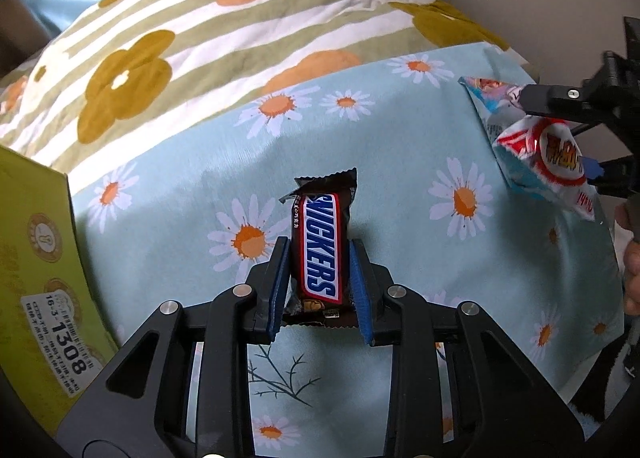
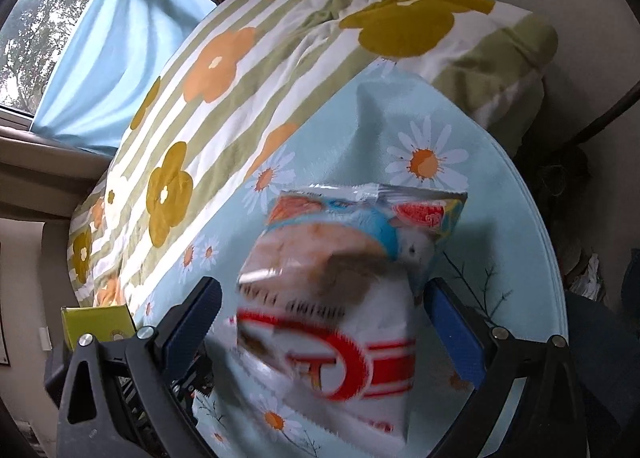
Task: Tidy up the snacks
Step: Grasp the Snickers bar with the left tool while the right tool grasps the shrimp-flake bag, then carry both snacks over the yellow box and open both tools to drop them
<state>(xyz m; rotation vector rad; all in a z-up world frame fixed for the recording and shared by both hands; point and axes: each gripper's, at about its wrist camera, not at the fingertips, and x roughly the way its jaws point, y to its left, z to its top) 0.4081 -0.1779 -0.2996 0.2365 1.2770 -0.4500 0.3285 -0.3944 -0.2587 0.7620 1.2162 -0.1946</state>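
- A Snickers bar (image 1: 320, 246) is being held by the left gripper (image 1: 320, 282): its blue fingers (image 1: 279, 286) are closed as far as the wrapper allows, pressing on both long sides of the bar above the daisy-print desk (image 1: 400, 258).
- A white, red and blue snack bag (image 2: 340, 298) is being carried between the fingers (image 2: 454, 334) of the right gripper (image 2: 320, 330); in the left wrist view the bag (image 1: 536, 150) is being pinched at the far right edge of the desk, so it is judged to be gripped, though the jaws are standing wide around its bulk.
- A yellow-green box (image 1: 44, 278) is lying at the left edge of the desk and is judged to be the likely place for the snacks.
- The task is judged to be at an early or middle stage: both snacks are being held, and neither is seen inside the box.
- The inside of the box is being cut off, so its contents cannot be told.
- The bag's print is blurred, and its contact with the left-hand pad cannot be made out in the right wrist view.
- Whether either snack is touching the desk cannot be told.
- A flowered quilt (image 1: 240, 18) is lying beyond the desk.
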